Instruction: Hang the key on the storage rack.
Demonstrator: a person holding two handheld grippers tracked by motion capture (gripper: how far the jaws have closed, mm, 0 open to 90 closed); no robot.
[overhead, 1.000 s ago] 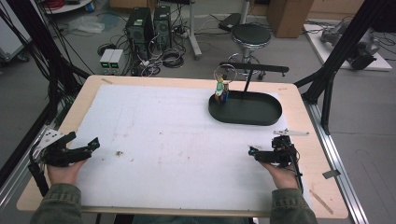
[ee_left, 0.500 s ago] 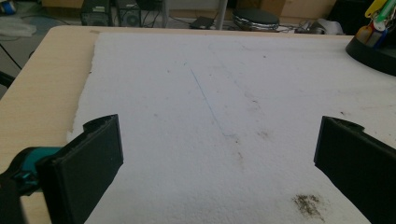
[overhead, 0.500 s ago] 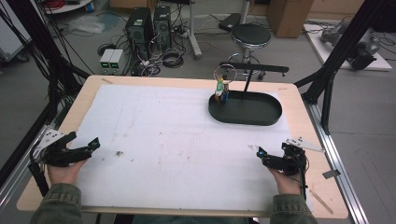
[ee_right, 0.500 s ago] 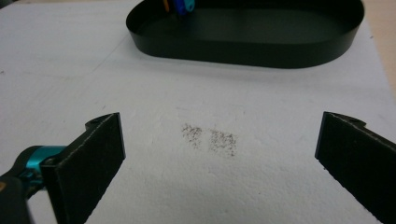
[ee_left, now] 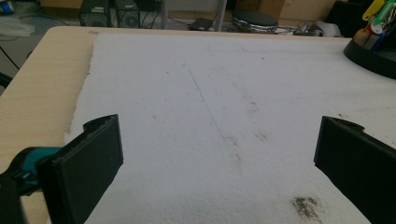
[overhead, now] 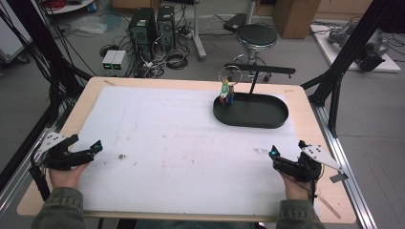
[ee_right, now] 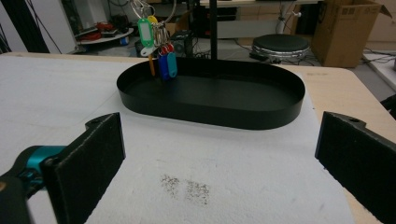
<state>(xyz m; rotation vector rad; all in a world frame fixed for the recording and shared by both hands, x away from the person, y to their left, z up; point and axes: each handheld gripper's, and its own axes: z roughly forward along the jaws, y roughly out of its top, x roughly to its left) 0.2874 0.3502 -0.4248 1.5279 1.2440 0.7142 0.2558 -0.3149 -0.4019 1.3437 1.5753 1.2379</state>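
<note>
A black oval tray point(overhead: 250, 112) point(ee_right: 210, 100) stands at the table's far right, with a thin black post and cross arm point(overhead: 260, 71) rising from it. A ring of coloured key tags point(overhead: 226, 93) point(ee_right: 159, 51) hangs from the arm's left end over the tray. At the near left edge my left gripper point(overhead: 86, 149) point(ee_left: 219, 163) rests open over the white mat, nothing between its jaws. Near the front right, my right gripper point(overhead: 286, 153) point(ee_right: 219, 163) is open too and faces the tray from a short distance.
A white mat point(overhead: 186, 143) covers most of the wooden table point(overhead: 305, 95); it has small dirty smudges point(overhead: 122, 156) point(ee_right: 187, 186). A stool point(overhead: 256, 36), computer cases and cables stand on the floor beyond the far edge. Black frame legs flank the table.
My right gripper has moved back toward the front right of the table and turned, now pointing at the tray. The left gripper has stayed put.
</note>
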